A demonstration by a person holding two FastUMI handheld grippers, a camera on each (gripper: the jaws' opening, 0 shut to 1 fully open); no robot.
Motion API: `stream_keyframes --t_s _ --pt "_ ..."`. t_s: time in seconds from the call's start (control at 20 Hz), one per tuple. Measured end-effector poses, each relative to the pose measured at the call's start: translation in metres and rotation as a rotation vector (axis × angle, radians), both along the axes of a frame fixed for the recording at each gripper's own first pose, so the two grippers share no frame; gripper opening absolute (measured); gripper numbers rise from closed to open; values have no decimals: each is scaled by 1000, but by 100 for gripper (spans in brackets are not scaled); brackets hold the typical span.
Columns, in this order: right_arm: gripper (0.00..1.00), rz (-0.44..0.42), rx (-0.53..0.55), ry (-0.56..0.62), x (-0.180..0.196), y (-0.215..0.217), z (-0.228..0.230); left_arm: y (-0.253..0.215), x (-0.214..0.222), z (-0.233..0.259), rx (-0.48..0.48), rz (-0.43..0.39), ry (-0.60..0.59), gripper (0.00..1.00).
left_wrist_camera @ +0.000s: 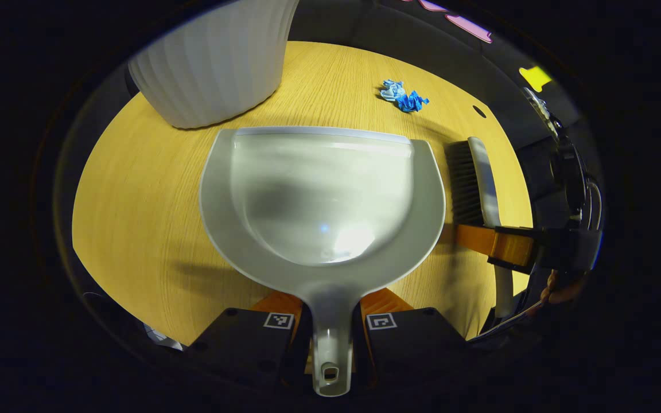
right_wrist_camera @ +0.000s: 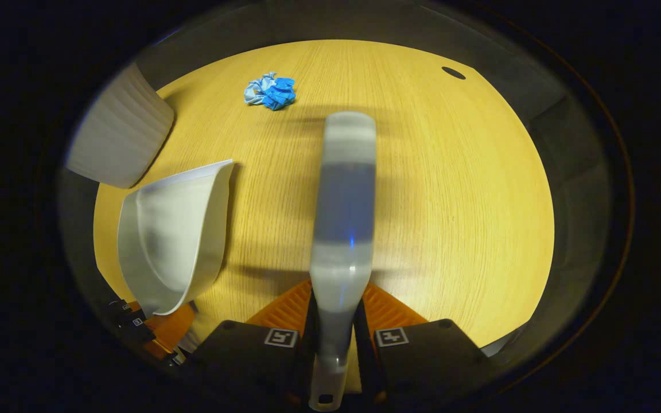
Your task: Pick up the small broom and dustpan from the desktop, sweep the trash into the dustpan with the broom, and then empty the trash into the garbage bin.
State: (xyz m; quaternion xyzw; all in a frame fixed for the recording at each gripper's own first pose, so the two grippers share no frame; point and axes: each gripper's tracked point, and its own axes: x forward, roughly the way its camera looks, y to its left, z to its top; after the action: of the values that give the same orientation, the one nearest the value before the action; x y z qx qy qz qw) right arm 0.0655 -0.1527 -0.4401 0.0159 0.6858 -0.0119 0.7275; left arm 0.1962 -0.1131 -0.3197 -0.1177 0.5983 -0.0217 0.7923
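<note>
My left gripper point(left_wrist_camera: 330, 312) is shut on the handle of the grey dustpan point(left_wrist_camera: 322, 195), whose scoop lies over the wooden desktop point(left_wrist_camera: 135, 201) with its lip pointing away. The dustpan point(right_wrist_camera: 172, 235) also appears at the left of the right gripper view. My right gripper point(right_wrist_camera: 333, 321) is shut on the handle of the small broom point(right_wrist_camera: 345, 189), seen from its grey back. From the left gripper view the broom point(left_wrist_camera: 474, 180) shows dark bristles just right of the dustpan, with the right gripper point(left_wrist_camera: 508, 244) behind it. Crumpled blue trash point(left_wrist_camera: 402, 96) point(right_wrist_camera: 270, 90) lies farther out on the desktop.
A white ribbed garbage bin point(left_wrist_camera: 216, 57) point(right_wrist_camera: 118, 135) stands at the far left of the desk, beyond the dustpan. A dark cable hole point(right_wrist_camera: 453, 73) sits near the desk's far right edge. A person's hand point(left_wrist_camera: 560, 287) holds the right gripper.
</note>
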Motion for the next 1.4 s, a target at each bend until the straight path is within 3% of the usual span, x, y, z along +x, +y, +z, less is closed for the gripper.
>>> stream_keyframes --t_s 0.15,0.3,0.65,0.8,1.05,1.2,1.4 --pt "27 34 78 32 2 7 4 0 1 -1 16 -53 1 30" --pt "27 22 98 -17 25 1 14 2 1 -3 22 -126 -2 30" --pt "27 119 5 -183 153 -62 36 30 15 4 122 -318 47 30" --pt "27 257 -64 -169 196 -81 24 41 35 10 160 -422 72 30" --pt "27 584 -154 -152 266 -67 -4 57 66 17 159 -491 113 30" --pt "26 606 -98 -127 284 -31 -18 70 75 18 201 -554 131 30" --pt "26 733 -20 -94 271 9 -26 82 90 17 256 -625 139 30"
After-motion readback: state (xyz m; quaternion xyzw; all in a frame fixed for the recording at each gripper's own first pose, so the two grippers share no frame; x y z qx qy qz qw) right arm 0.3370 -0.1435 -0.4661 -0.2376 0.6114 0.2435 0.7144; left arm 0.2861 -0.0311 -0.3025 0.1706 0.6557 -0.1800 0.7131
